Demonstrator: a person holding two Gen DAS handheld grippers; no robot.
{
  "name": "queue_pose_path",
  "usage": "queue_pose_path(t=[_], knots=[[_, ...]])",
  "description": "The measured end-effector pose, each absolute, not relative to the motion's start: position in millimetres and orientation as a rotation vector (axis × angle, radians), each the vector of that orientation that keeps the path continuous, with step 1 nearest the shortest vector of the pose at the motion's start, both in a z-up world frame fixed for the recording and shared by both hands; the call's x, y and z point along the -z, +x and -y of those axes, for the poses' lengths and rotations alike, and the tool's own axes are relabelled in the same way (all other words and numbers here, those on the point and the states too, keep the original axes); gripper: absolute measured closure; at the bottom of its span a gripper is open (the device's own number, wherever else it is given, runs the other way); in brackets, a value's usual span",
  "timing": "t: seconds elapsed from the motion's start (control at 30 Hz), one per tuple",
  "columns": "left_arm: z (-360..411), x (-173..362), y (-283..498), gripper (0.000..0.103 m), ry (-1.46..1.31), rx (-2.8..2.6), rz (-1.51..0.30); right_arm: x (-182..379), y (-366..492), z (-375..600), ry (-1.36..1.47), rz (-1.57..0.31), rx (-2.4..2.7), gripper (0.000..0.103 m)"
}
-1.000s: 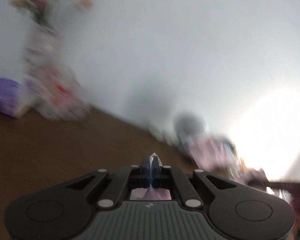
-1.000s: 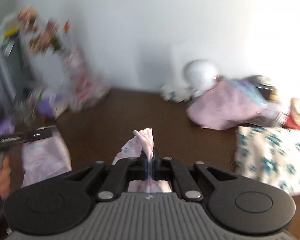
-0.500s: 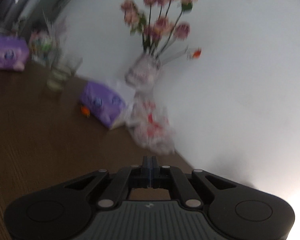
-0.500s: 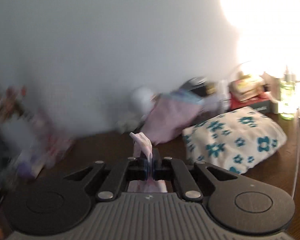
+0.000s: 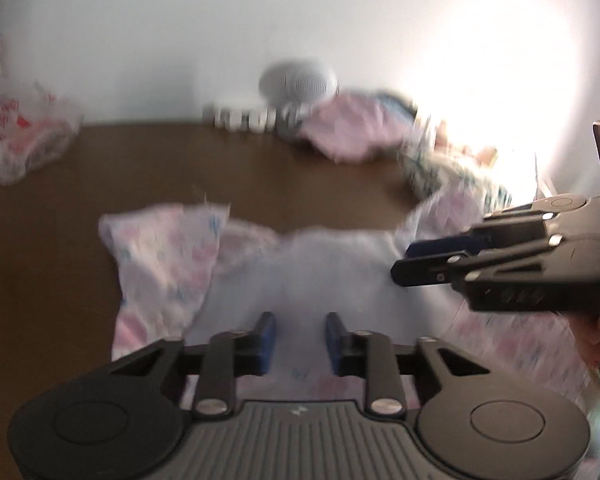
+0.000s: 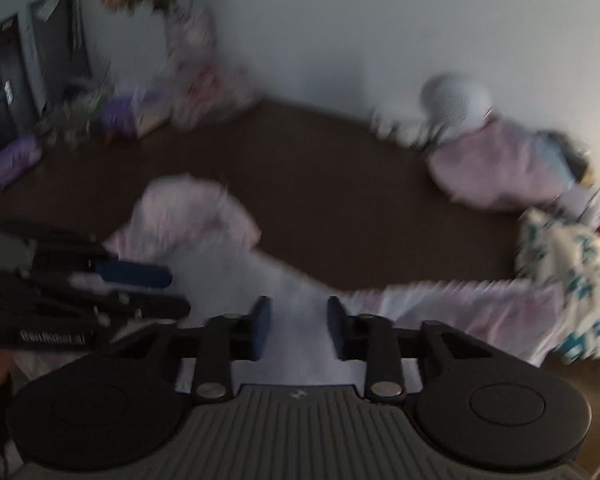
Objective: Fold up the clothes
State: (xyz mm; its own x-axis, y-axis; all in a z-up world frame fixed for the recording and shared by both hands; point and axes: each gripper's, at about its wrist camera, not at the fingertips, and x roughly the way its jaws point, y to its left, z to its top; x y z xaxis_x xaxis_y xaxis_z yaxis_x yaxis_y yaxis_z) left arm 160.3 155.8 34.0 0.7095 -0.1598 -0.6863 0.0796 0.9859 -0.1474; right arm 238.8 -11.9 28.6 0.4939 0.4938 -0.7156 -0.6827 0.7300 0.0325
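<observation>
Both the left gripper (image 5: 296,338) and the right gripper (image 6: 297,328) have just been opening, jaws now spread with nothing pinched, where a second earlier each clamped a tuft of the pale pink garment (image 5: 324,276). The garment lies spread on the brown table (image 5: 260,176) beneath them, apparently just released for the next fold. Motion blur hides its seams and outline, and the pink pile (image 6: 496,168) against the far wall stays indistinct.

bare brown table (image 5: 260,168) ahead, pink pile (image 5: 352,132) behind
</observation>
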Motion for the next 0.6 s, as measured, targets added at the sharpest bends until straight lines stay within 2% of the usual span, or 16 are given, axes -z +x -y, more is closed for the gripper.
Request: queue_pose_path(t=[0.07, 0.23, 0.33, 0.4, 0.5, 0.53, 0.57, 0.6], knots=[[-156.2, -31.4, 154.5, 0.09, -0.103, 0.118, -0.798, -15.2, 234.1, 13.9, -0.25, -0.822, -0.735, 0.092], [-162.4, -29.2, 110.9, 0.09, -0.044, 0.19, -0.823, -22.3, 179.2, 22.8, -0.252, -0.868, -0.779, 0.092], [-167.8, -32.7, 89.3, 0.086, -0.037, 0.265, -0.857, -31.7, 144.0, 24.0, -0.322, -0.949, -0.917, 0.092], [-173.8, -44.8, 85.8, 0.081, -0.102, 0.302, -0.873, -53.3, 137.9, 34.0, -0.354, -0.889, -0.985, 0.09], [-165.1, -68.7, 85.8, 0.073, -0.142, 0.351, -0.769, -96.5, 167.1, 54.5, -0.45, -0.677, -0.964, 0.084], [-157.7, -72.8, 90.1, 0.067, -0.129, 0.359, -0.748, -105.3, 180.0, 57.2, -0.525, -0.6, -0.965, 0.076], [-148.7, -73.1, 96.9, 0.067, -0.107, 0.361, -0.741, -108.8, 193.6, 53.7, -0.604, -0.571, -0.964, 0.068], [-139.1, -71.2, 103.7, 0.068, -0.086, 0.357, -0.751, -107.7, 209.5, 45.8, -0.681, -0.591, -0.968, 0.065]])
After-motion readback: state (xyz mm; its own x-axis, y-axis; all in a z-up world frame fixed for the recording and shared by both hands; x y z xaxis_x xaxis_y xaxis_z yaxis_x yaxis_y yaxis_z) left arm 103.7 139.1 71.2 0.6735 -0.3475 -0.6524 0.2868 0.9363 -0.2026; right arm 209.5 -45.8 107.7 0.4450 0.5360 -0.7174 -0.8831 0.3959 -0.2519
